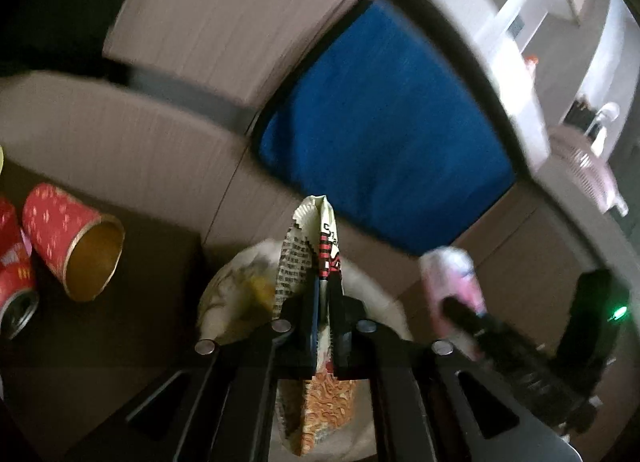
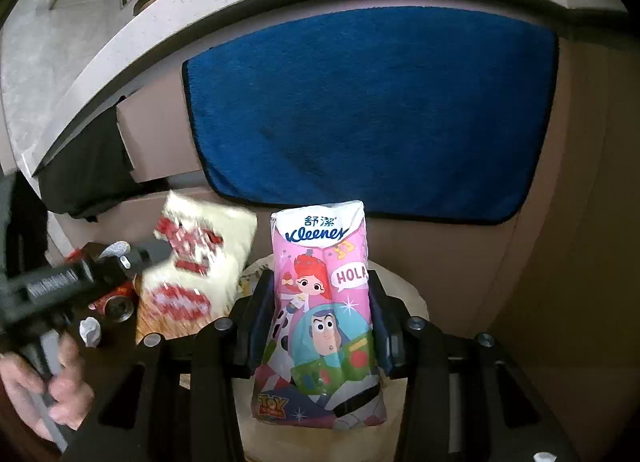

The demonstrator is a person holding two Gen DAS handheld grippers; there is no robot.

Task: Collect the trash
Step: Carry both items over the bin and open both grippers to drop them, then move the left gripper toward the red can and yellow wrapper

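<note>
While both hover over a pale bin (image 2: pixel 412 294), right gripper (image 2: pixel 320 322) clamps upright Kleenex pack (image 2: pixel 324 302) (Toy Story, "HOLA"), left gripper (image 1: pixel 326 302) narrowly pinches flattened noodle wrapper (image 1: pixel 312 250), text unreadable

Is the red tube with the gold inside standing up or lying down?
Lying down: the red tube rests on its side, its open gold mouth facing the left wrist camera.

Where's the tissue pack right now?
In the right wrist view, the tissue pack stands upright between the right hand-held gripper's fingers, centre frame, below the blue towel and right of the noodle wrapper.
</note>
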